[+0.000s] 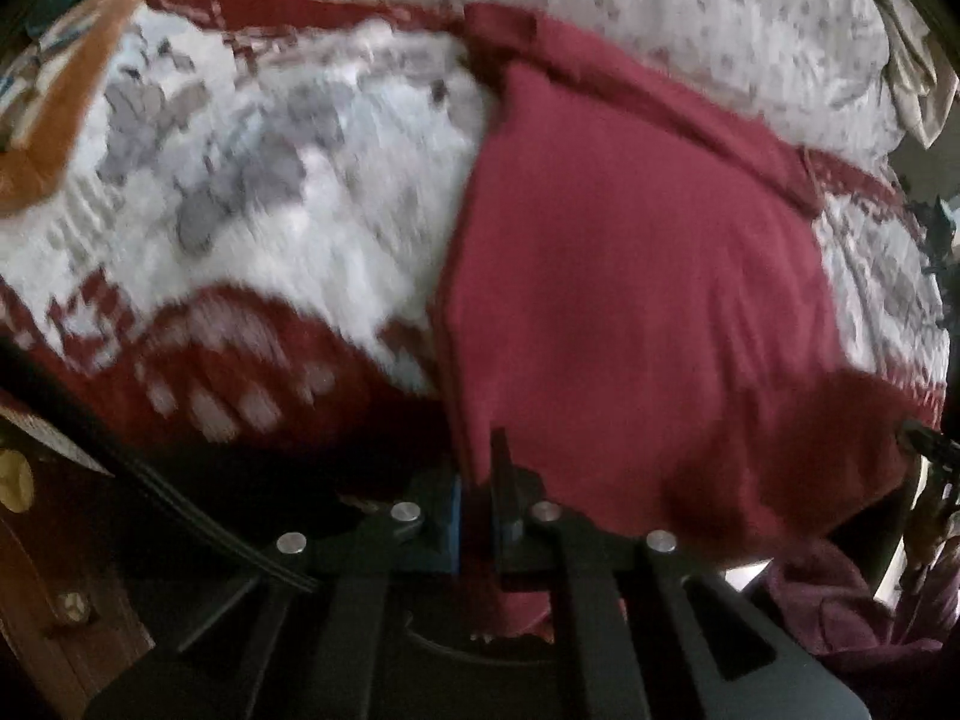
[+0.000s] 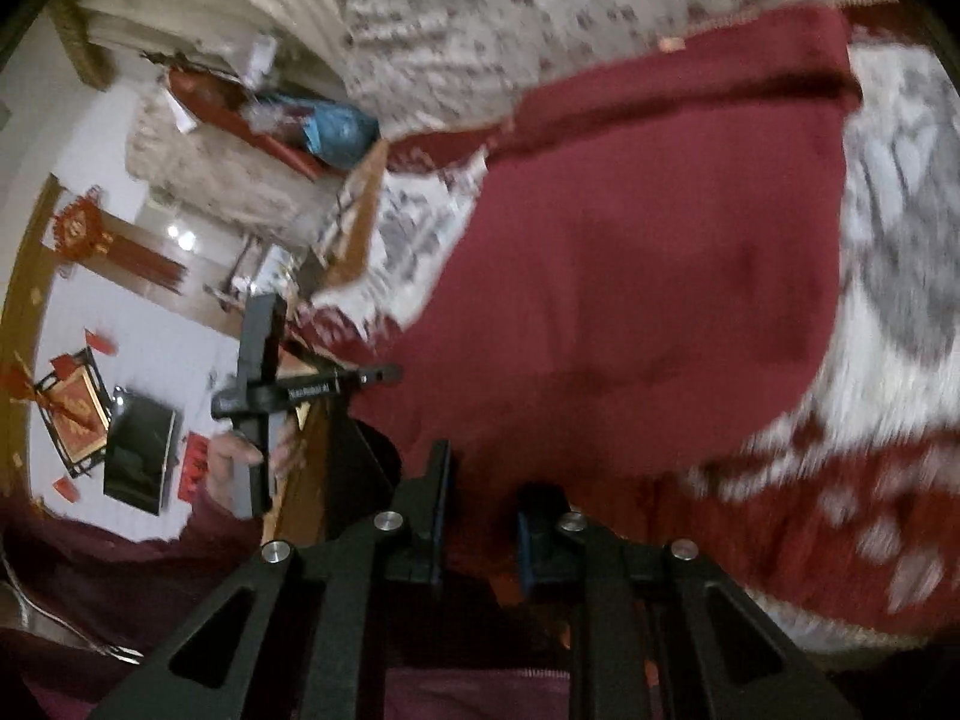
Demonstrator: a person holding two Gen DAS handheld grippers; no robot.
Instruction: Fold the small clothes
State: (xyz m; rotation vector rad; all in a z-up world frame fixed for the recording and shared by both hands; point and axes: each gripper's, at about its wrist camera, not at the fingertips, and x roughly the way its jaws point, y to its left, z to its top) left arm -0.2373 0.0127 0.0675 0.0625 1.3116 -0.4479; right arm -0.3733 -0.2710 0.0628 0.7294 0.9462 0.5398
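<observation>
Maroon garment [image 1: 636, 276] lies on the red-and-white blanket [image 1: 252, 192]. Your left gripper [image 1: 477, 510] pinches its near edge tight. Your right gripper [image 2: 483, 531] also has cloth between its narrowed jaws.

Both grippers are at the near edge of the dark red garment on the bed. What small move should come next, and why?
Probably lift the near edge and carry it toward the far edge, folding the dark red garment in half. The left gripper is shut on the near hem, and the right gripper has cloth between its fingers. The rest lies fairly flat on the patterned blanket.
</observation>
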